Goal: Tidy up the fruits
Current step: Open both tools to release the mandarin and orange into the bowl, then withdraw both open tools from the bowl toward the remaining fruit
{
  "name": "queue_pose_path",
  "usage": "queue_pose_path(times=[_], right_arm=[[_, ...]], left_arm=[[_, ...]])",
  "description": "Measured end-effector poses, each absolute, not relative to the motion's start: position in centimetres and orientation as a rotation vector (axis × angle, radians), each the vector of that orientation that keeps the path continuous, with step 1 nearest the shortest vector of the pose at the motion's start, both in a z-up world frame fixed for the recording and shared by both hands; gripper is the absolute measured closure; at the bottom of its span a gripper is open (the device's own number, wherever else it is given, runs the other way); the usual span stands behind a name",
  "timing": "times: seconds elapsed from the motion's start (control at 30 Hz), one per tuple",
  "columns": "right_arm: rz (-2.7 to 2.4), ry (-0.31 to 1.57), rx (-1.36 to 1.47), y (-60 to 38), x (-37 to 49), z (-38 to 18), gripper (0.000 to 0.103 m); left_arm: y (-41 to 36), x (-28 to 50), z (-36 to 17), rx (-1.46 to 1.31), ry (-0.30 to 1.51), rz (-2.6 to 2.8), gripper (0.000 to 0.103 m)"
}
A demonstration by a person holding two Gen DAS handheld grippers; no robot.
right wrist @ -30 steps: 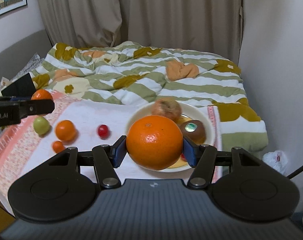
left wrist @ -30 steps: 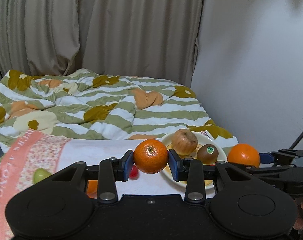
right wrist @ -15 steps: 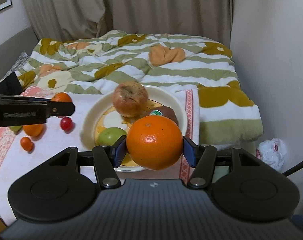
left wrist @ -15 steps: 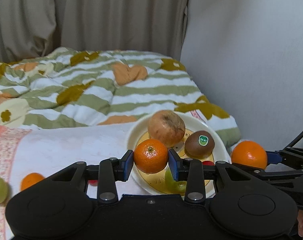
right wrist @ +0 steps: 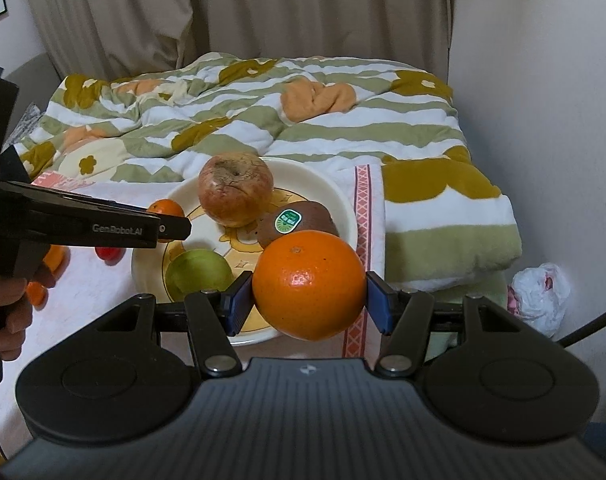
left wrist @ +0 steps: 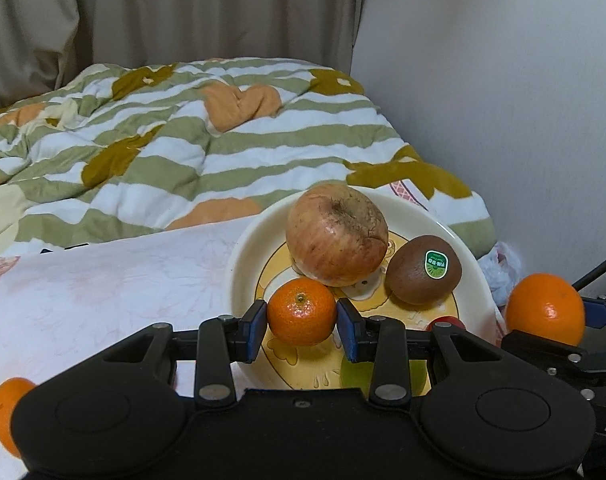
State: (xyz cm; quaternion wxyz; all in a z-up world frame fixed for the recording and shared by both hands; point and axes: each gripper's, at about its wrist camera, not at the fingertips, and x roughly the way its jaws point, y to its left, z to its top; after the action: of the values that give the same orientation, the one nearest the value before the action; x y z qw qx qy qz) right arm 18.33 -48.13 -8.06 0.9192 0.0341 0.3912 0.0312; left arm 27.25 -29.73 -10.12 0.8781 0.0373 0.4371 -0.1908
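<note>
Gripping a small mandarin (left wrist: 301, 312) between its blue pads (left wrist: 254, 331), the left gripper (left wrist: 301, 330) held the fruit over the near left part of the plate (left wrist: 239, 264), the green stem scar turned up and slightly toward the camera; whether the fruit touched the plate could not be told. The mandarin was round and a little flattened, its peel finely pebbled and glossy. The right gripper (right wrist: 309, 298) was clamped on a larger orange (right wrist: 309, 284), a near sphere with dimpled, shiny skin and its stem dimple facing up, held at the plate's near right edge, in front of the kiwi (right wrist: 299, 222). The plate was a smooth, cream, shallow round dish with a yellow cartoon print in its well. On it sat a blotchy red-yellow apple (left wrist: 337, 232) with wrinkled, cracked skin around its upward-facing stem pit, the kiwi just beside it, fuzzy, brown, egg-shaped, its long axis roughly level and its green sticker facing up, and a smooth green fruit (right wrist: 199, 274) near the front. A small red fruit (left wrist: 445, 323) lay partly hidden behind the left gripper's frame. The plate rested on a pale floral cloth (left wrist: 103, 280), with a soft quilted blanket (left wrist: 223, 136) in green and white stripes behind.
</note>
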Motion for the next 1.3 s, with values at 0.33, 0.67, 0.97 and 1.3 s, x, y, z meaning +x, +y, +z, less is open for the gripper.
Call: queue_pose_path(times=[0.33,0.67,0.97,1.3], right_arm=[[0.048,0.790,0.073,-47.9,17.7,-7.5,0.029],[0.128,0.798,0.006,-45.9,18.6,-8.2,0.029],[0.167,0.807,-0.055,-44.7,19.6,-10.2,0.029],[0.204,0.730,-0.112,-44.3,18.7,-10.4,0.000]], left_arm=[[-28.4,26.0,-7.4,0.052,0.820,-0.402,0.008],[-25.2,23.1,-5.2,0.020,0.798,-0.363,0.006],[-23.1,21.0,-5.4,0.003,0.814,-0.316,0.006],[-22.0,19.3,-5.3,-0.003,0.805,-0.276,0.006]])
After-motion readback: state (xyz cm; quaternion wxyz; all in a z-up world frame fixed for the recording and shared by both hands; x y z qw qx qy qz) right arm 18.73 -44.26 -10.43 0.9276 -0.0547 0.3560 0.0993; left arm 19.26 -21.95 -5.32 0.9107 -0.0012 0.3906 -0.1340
